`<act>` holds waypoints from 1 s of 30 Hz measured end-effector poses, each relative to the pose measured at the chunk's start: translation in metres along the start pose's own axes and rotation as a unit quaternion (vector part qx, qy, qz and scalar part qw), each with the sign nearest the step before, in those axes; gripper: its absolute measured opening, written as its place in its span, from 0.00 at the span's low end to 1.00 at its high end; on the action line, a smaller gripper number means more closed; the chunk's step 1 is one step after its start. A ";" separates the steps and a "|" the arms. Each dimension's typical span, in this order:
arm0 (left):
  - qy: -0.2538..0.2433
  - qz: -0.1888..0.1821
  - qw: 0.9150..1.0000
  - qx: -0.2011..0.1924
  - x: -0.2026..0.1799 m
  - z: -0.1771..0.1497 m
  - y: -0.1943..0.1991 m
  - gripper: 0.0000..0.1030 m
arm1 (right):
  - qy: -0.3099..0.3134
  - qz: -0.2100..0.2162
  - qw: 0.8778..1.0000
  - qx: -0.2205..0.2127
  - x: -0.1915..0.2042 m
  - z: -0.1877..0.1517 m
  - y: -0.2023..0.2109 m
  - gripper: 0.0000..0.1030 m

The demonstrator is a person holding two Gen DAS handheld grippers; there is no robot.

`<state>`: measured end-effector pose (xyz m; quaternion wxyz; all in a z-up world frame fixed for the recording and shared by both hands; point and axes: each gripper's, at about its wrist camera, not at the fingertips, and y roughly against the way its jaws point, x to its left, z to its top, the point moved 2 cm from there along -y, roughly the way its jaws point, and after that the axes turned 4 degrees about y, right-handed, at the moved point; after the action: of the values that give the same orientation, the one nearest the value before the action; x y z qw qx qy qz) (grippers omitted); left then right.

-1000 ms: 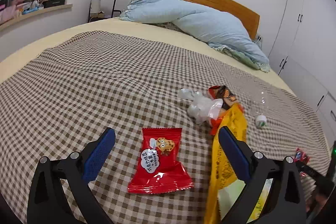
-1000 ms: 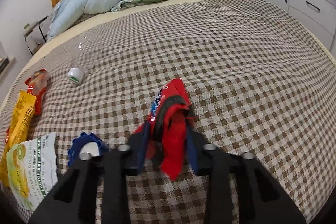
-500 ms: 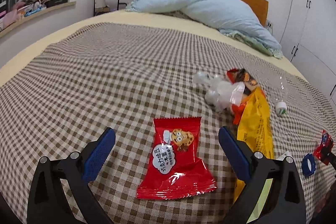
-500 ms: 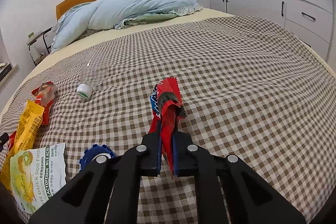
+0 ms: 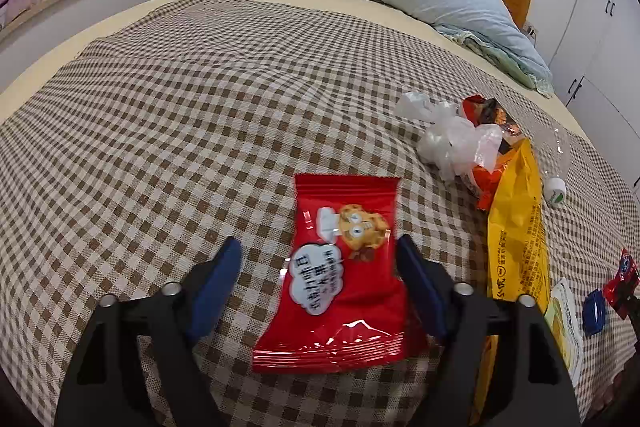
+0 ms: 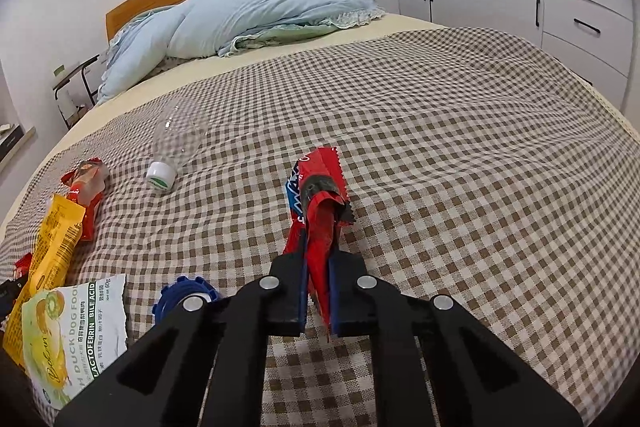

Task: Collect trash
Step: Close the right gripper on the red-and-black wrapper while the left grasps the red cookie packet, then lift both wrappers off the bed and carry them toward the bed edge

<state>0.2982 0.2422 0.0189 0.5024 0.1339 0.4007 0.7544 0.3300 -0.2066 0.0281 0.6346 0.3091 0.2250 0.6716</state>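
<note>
A red cookie packet (image 5: 340,267) lies flat on the checked bedspread (image 5: 180,127). My left gripper (image 5: 318,269) straddles it and its jaws are closing. The right pad sits at the packet's edge, while the left pad (image 5: 218,279) stands clear of it. In the right wrist view, my right gripper (image 6: 318,261) is shut on a crumpled red snack wrapper (image 6: 320,195) that sticks up past the fingertips. That wrapper (image 5: 622,279) also shows at the far right of the left wrist view.
More litter lies between the grippers: a yellow bag (image 5: 516,227), crumpled clear plastic (image 5: 452,139), an orange-red packet (image 5: 488,115), a clear bottle (image 6: 176,139) with a white cap, a blue lid (image 6: 180,297) and a white dog-food bag (image 6: 76,335). A blue duvet (image 6: 248,15) is heaped by the headboard.
My left gripper came down over the red cookie packet and its jaws narrowed around it. The right jaws closed fully on the red wrapper.
</note>
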 end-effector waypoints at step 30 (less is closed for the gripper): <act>-0.018 -0.030 0.998 -0.052 -0.011 -0.016 0.033 0.32 | 0.024 -0.005 0.999 -0.026 0.009 0.000 0.007 0.08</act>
<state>0.2726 0.2197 0.0351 0.5378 0.1092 0.3558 0.7565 0.3249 -0.1981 0.0338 0.6401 0.2753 0.2244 0.6813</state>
